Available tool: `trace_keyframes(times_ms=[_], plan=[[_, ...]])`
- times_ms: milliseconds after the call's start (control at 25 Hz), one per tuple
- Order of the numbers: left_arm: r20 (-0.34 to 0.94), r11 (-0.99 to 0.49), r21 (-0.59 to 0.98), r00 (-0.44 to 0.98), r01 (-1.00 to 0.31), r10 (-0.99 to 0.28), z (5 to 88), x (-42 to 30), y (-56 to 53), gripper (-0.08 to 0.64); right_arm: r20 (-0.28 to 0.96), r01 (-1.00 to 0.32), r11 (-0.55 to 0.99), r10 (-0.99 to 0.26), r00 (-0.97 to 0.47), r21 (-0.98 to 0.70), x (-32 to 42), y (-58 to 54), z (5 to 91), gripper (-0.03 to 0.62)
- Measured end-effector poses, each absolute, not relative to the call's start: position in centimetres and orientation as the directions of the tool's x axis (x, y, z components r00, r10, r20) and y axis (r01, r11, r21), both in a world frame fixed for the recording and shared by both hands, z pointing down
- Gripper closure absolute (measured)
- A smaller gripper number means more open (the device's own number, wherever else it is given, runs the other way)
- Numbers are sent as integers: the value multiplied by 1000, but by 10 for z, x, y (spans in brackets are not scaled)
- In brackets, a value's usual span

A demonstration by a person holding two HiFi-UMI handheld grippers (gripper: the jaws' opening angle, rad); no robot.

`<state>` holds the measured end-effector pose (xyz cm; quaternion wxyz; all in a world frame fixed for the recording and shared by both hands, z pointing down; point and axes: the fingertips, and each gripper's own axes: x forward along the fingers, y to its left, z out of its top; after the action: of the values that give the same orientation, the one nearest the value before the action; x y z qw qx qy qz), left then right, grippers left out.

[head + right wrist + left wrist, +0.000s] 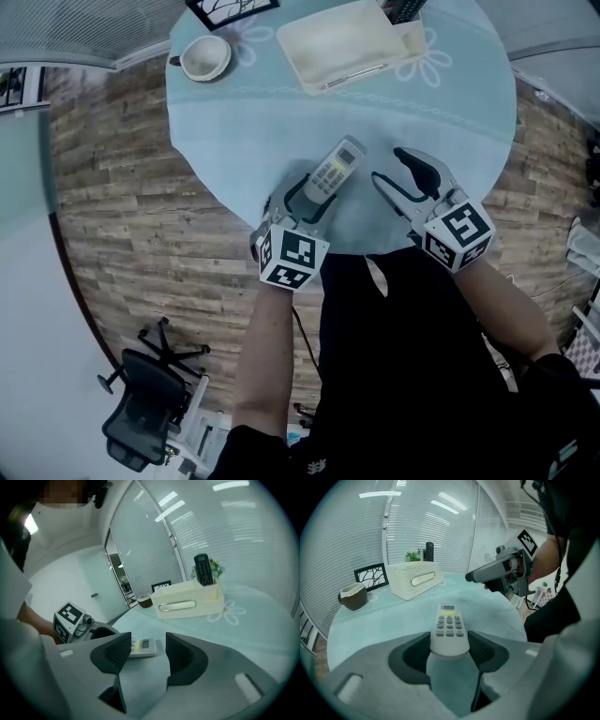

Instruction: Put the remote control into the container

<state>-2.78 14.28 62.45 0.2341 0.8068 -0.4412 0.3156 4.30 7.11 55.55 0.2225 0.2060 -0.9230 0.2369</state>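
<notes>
Left gripper view: the remote control (449,632) sat clamped by its near end between the pads of your left gripper (449,640), at the near edge of the table (384,620). Your right gripper (146,643) stood beside it, jaws wide and empty; the container (349,45) lay well beyond.

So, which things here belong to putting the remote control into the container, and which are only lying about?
For the job:
- white remote control, gripped by the left gripper
- cream container

Only lying about:
- brown cup
- black frame
- black remote, standing in the container's end compartment
</notes>
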Motion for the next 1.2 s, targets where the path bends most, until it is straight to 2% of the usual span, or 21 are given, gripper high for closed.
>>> trace_keyframes(times_ms=[160, 440, 640, 800, 1120, 1200], plan=[[707, -490, 89, 401, -867, -582, 616, -31, 141, 302, 500, -455, 658, -135, -855, -600, 30, 98, 581, 339], [675, -473, 77, 395, -878, -623, 597, -30, 141, 302, 438, -404, 459, -35, -898, -791, 8, 117, 599, 291], [640, -473, 80, 409, -878, -651, 575, -29, 139, 302, 337, -338, 292, -53, -940, -895, -7, 106, 594, 288], [626, -482, 76, 418, -873, -658, 560, -28, 137, 303, 283, -300, 256, -101, -954, -919, -10, 90, 580, 290], [597, -507, 85, 451, -858, -663, 535, -26, 124, 302, 236, -294, 321, -208, -949, -900, -8, 44, 540, 380], [587, -512, 91, 461, -854, -665, 529, -25, 119, 302, 224, -296, 349, -232, -947, -889, -7, 37, 527, 435]])
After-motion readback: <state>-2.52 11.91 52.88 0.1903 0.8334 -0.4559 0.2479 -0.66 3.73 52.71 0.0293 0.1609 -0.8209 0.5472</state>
